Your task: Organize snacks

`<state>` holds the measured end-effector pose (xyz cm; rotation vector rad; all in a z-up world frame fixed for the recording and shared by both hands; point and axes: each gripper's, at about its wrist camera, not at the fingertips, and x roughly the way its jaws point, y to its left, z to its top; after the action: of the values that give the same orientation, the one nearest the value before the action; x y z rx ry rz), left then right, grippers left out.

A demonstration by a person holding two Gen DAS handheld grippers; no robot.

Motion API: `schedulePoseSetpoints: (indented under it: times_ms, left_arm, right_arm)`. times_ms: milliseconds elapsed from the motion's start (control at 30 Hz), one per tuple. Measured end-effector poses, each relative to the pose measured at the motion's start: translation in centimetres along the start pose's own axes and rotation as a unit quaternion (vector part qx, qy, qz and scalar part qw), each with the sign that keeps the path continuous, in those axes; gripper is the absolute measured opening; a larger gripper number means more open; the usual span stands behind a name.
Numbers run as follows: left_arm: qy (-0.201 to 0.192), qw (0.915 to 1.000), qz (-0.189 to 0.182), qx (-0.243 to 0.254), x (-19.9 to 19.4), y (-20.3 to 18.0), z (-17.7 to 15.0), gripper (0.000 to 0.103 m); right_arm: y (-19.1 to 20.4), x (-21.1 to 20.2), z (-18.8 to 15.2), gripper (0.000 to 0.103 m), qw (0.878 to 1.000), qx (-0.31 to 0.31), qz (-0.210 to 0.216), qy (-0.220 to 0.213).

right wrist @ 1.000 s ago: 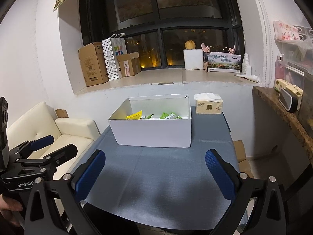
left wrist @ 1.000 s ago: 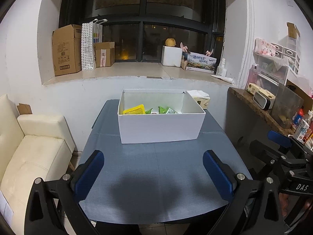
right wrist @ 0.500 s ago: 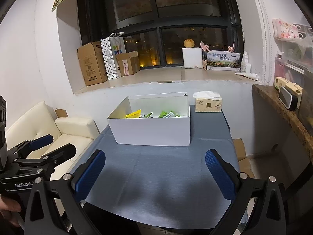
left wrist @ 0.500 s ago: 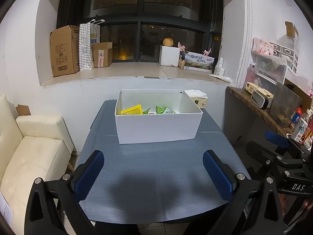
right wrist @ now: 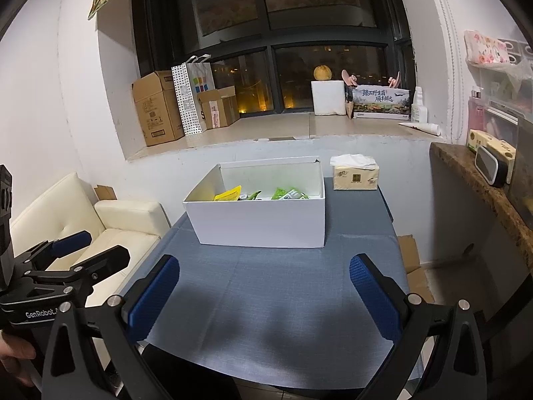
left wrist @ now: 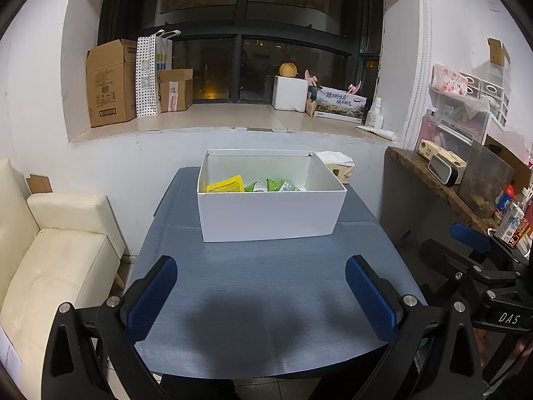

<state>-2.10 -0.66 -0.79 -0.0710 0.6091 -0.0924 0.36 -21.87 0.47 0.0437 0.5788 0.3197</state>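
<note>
A white open box [left wrist: 269,216] stands at the far middle of the blue table [left wrist: 266,300]; it also shows in the right wrist view [right wrist: 260,223]. Inside lie a yellow snack packet [left wrist: 226,185] and green snack packets [left wrist: 278,185], partly hidden by the front wall. My left gripper [left wrist: 261,286] is open and empty, well short of the box above the table's near half. My right gripper [right wrist: 265,288] is open and empty, also short of the box. Each gripper shows at the edge of the other's view.
A tissue pack [right wrist: 354,176] sits right of the box at the table's back. A cream sofa [left wrist: 50,260] stands left of the table. A counter [left wrist: 443,186] with clutter runs along the right. Cardboard boxes [left wrist: 110,83] sit on the window ledge.
Both views have shifted slightly; the box sits a little lower and left in the left wrist view. Both grippers stay open and empty.
</note>
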Motion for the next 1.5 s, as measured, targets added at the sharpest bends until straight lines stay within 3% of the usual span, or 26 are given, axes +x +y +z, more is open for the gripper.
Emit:
schedulePoseSetpoints:
  times_ms: [1500]
  left_arm:
    - [0.007,1.0000,0.001,0.004,0.26,0.19,-0.26,0.103]
  right_arm:
    - [-0.19,-0.18,-0.23,0.103,1.000,0.006,0.006,0.000]
